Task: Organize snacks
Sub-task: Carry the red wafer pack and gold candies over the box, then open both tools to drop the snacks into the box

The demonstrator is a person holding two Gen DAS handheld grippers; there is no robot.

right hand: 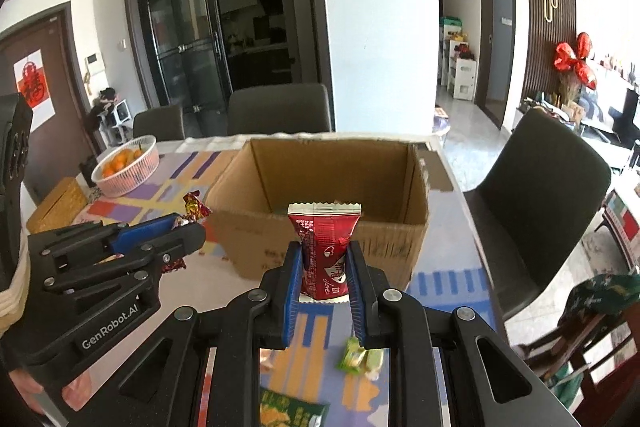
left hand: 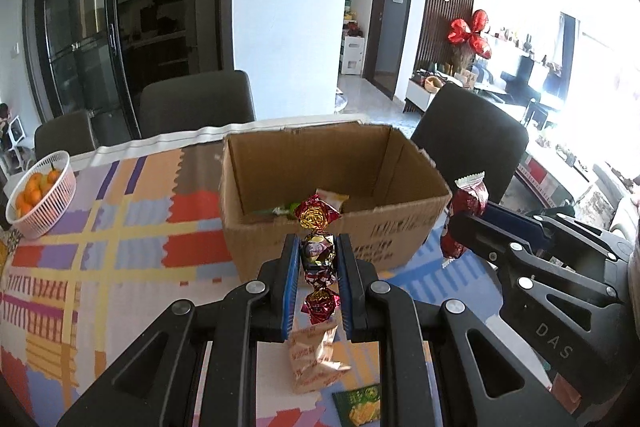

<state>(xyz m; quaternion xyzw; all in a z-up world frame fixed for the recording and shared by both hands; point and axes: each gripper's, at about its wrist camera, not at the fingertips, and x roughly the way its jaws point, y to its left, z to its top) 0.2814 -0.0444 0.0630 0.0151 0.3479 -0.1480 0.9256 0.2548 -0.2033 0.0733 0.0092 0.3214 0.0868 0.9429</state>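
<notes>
In the left wrist view, the left gripper [left hand: 318, 263] had its fingers clamped on a red-and-gold twisted candy [left hand: 318, 255], held above the bench [left hand: 120, 227] just before the open cardboard box [left hand: 332, 187]. In the right wrist view, the right gripper [right hand: 324, 267] had its fingers clamped on an upright red snack packet [right hand: 325, 247], also in front of the box, with a green wrapped sweet [right hand: 354, 355] lying on the bench below.

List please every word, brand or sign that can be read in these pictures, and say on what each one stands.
"GenRobot.AI": on the left hand-held gripper, on its black body.
"DAS": on the right hand-held gripper, on its body.
"Love": on the red packet that the right one holds.
Red double-happiness sign: on the white sheet on the door.
Print on the box, the beige wrapper and the green packet: too blurred to read.
</notes>
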